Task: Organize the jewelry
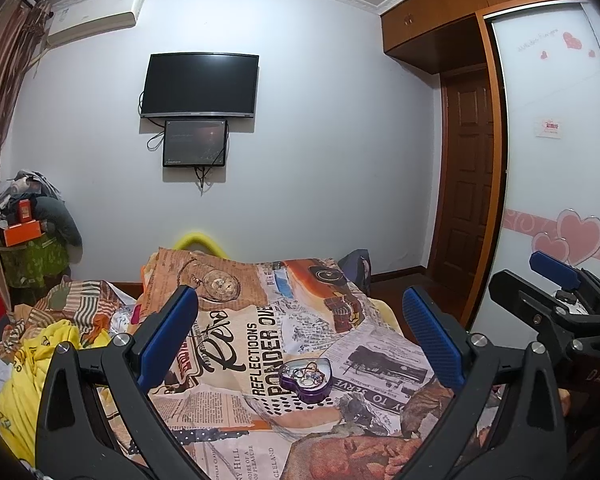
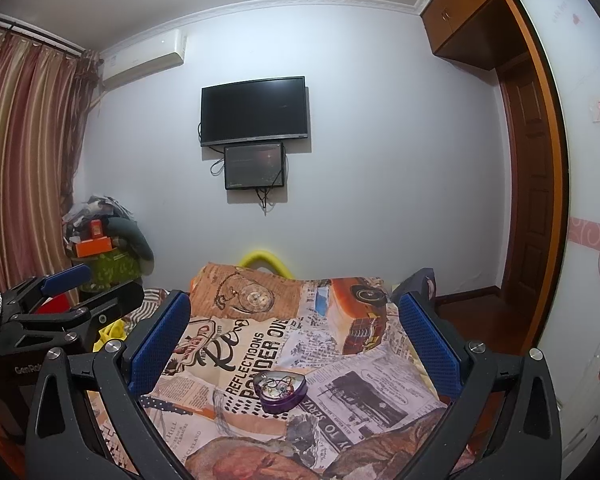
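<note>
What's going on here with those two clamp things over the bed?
A person holds two hand-held grippers above a bed covered in a newspaper-print blanket. Both the left gripper and the right gripper are open and hold nothing. Ahead of them on the blanket sits a small purple heart-shaped box, lid off, with rings and other jewelry inside. Nothing has been picked up yet.

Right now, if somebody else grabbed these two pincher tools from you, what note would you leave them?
Left gripper: open, empty, held above the bed.
Right gripper: open, empty, also above the bed.
The purple heart-shaped tin sits lidless on the newspaper-print bedspread, ahead of both grippers. Rings and other small jewelry lie jumbled inside it.
Done: nothing visibly sorted; neither gripper touches the tin.
Left: reach down to the tin and sort the pieces. No loose jewelry visible on the bedspread.
</note>
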`<control>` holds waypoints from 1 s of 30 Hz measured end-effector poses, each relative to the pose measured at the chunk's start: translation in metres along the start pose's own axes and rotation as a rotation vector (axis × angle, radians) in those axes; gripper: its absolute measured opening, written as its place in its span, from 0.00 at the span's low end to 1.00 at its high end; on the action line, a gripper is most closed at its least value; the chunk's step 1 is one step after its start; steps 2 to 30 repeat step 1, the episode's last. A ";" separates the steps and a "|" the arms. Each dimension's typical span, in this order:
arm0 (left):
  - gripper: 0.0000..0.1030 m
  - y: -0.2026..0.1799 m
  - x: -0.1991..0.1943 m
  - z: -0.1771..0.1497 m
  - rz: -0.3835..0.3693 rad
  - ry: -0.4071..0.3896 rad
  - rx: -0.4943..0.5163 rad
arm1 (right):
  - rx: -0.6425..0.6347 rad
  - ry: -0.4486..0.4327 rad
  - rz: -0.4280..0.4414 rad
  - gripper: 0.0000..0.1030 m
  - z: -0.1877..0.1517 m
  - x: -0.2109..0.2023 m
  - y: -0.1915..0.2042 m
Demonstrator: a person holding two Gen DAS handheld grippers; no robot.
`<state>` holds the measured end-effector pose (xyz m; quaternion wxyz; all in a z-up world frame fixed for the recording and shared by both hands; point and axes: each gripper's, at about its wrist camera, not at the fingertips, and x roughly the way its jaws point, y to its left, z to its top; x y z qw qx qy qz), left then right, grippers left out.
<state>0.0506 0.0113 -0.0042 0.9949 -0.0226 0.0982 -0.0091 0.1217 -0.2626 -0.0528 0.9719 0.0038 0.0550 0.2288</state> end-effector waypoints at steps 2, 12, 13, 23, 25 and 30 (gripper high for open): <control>1.00 0.001 0.002 -0.001 0.003 0.005 0.001 | 0.000 0.001 -0.001 1.00 0.000 0.001 0.000; 1.00 0.001 0.002 -0.001 0.003 0.005 0.001 | 0.000 0.001 -0.001 1.00 0.000 0.001 0.000; 1.00 0.001 0.002 -0.001 0.003 0.005 0.001 | 0.000 0.001 -0.001 1.00 0.000 0.001 0.000; 1.00 0.001 0.002 -0.001 0.003 0.005 0.001 | 0.000 0.001 -0.001 1.00 0.000 0.001 0.000; 1.00 0.001 0.002 -0.001 0.003 0.005 0.001 | 0.000 0.001 -0.001 1.00 0.000 0.001 0.000; 1.00 0.001 0.002 -0.001 0.003 0.005 0.001 | 0.000 0.001 -0.001 1.00 0.000 0.001 0.000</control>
